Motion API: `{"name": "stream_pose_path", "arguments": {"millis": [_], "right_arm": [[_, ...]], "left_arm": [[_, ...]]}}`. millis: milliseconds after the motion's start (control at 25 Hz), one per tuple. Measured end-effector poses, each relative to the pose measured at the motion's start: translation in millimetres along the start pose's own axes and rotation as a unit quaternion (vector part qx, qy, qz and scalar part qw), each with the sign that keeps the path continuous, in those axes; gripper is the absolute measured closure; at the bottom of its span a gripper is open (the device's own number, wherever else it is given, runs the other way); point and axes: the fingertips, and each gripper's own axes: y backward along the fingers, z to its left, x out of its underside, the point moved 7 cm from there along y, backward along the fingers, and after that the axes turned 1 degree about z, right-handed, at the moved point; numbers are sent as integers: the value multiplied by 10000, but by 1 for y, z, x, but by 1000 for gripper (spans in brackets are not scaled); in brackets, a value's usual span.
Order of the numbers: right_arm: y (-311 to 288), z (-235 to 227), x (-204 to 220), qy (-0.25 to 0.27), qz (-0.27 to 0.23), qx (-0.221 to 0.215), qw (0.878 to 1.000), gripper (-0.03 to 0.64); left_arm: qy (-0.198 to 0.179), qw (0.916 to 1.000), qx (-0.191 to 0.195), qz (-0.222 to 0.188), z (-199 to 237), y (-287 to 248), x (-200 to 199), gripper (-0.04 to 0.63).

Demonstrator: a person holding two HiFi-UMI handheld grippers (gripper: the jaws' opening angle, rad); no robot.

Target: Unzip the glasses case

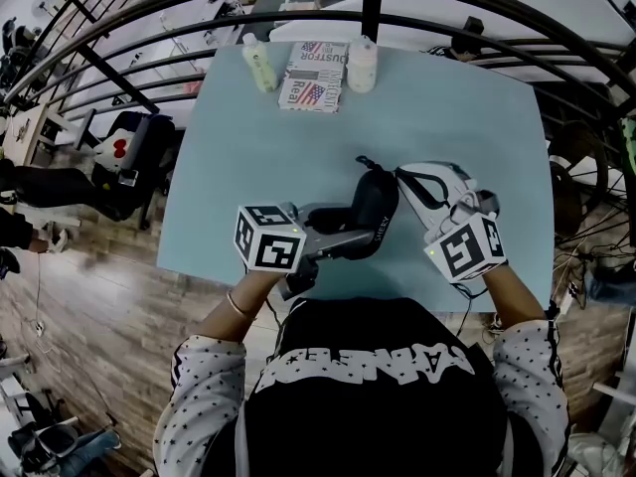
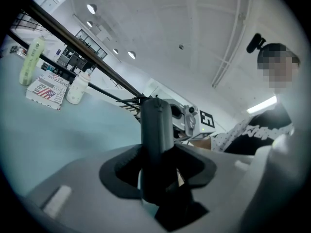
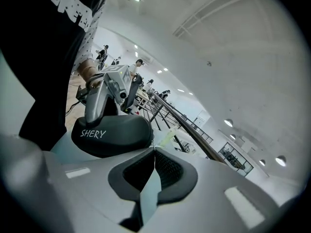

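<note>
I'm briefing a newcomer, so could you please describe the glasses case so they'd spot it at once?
On the pale blue table, look at the near edge before the person. There the left tool grips the glasses case: the only black, rounded thing, lettered SHERY in white.

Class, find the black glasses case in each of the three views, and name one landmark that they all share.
Head view: the glasses case lies just right of the picture's centre.
Left gripper view: centre, upright, clamped in the left tongs.
Right gripper view: lower left, printed SHERY.
Shared landmark: the black railing.
</note>
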Motion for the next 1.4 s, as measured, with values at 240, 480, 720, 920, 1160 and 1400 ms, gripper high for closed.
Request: {"name": "stream_pose_path", "arguments": {"millis": [240, 480, 720, 920, 1160, 1400], "right_arm": [[-1, 4, -2, 360, 46, -108, 9993, 607], [-4, 8, -4, 795, 89, -244, 9965, 607], [-6, 15, -8, 1169, 71, -418, 9922, 609], [-8, 17, -5, 1271, 122, -489, 9906, 609], [-8, 21, -7, 1779, 249, -502, 9824, 609], [-8, 28, -11, 2808, 376, -550, 9575, 609]], "left_arm": [[-227, 9992, -116, 314, 2, 1, 3, 595], [-521, 9952, -311, 763, 7, 1, 4, 595], [-771, 9901, -517, 1056, 8, -2, 11, 595], [-723, 9903, -522, 1068, 11, -4, 13, 595], [-883, 9854, -658, 1300, 11, -6, 14, 595], [-1076, 9790, -770, 1551, 14, -10, 17, 595]]}}
